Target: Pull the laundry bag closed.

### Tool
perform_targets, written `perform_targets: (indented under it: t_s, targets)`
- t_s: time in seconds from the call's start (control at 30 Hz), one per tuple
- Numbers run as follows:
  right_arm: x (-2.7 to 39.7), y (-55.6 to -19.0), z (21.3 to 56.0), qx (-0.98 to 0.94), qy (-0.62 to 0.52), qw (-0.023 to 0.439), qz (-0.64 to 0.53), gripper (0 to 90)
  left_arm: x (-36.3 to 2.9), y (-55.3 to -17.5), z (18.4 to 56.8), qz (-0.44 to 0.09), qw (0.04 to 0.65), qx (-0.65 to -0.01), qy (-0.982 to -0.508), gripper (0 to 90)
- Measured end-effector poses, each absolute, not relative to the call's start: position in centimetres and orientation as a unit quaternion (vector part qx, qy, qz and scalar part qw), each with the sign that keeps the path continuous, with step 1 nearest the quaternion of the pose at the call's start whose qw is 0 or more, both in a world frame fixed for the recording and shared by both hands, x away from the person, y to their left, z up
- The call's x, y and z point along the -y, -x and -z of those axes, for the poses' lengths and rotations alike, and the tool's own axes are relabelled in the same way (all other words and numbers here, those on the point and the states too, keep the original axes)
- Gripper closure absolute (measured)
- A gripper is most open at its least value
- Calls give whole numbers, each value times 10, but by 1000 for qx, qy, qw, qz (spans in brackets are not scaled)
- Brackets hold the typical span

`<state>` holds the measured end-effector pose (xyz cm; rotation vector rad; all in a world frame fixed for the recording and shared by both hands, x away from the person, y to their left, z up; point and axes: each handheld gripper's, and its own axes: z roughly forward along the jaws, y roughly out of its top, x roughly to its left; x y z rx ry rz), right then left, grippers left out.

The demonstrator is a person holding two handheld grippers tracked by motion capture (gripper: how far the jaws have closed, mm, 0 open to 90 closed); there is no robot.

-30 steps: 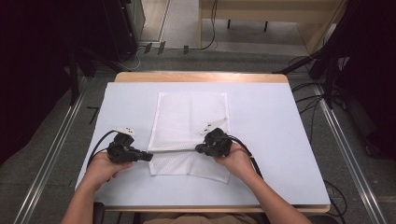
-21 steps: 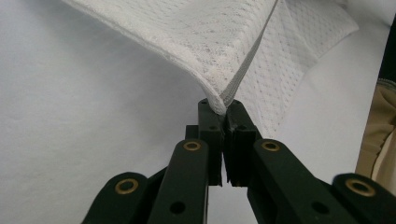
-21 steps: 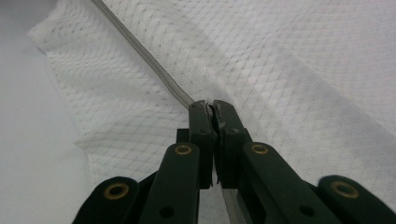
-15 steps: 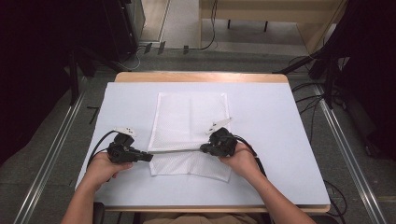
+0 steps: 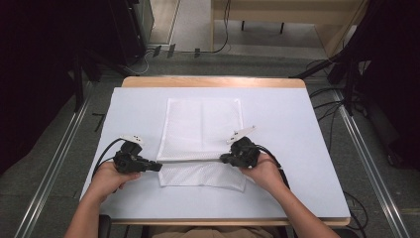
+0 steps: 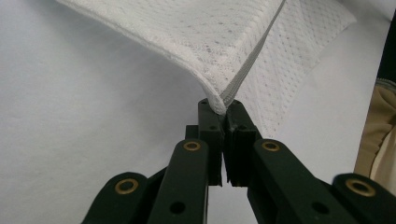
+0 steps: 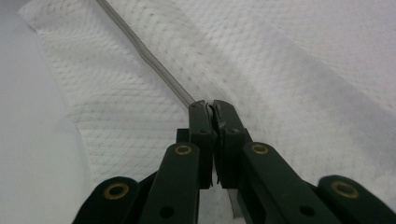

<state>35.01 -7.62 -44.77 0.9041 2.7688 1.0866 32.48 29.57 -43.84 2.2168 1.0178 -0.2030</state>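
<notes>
Both hand-held grippers, left (image 5: 157,167) and right (image 5: 224,158), stay clamped on white cloth (image 5: 204,128); right shifted rightwards

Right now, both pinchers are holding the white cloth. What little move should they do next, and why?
Probably carry the pinched edge a bit farther over the white mesh cloth. The left gripper and right gripper are each shut on an end of that raised, taut edge, and the fold lies only partway, with a strip of cloth behind it toward the person.

The cloth's (image 5: 203,134) pinched edge is seemingly hidden between closed fingers (image 6: 211,126).
</notes>
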Motion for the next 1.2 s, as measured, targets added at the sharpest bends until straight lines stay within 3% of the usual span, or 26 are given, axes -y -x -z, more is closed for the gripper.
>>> perform_targets:
  t_s: [1.2]
  targets:
    - [119,-346,444,-881,-324,23,-345,891,-298,-326,439,81,337,-392,-852,879]
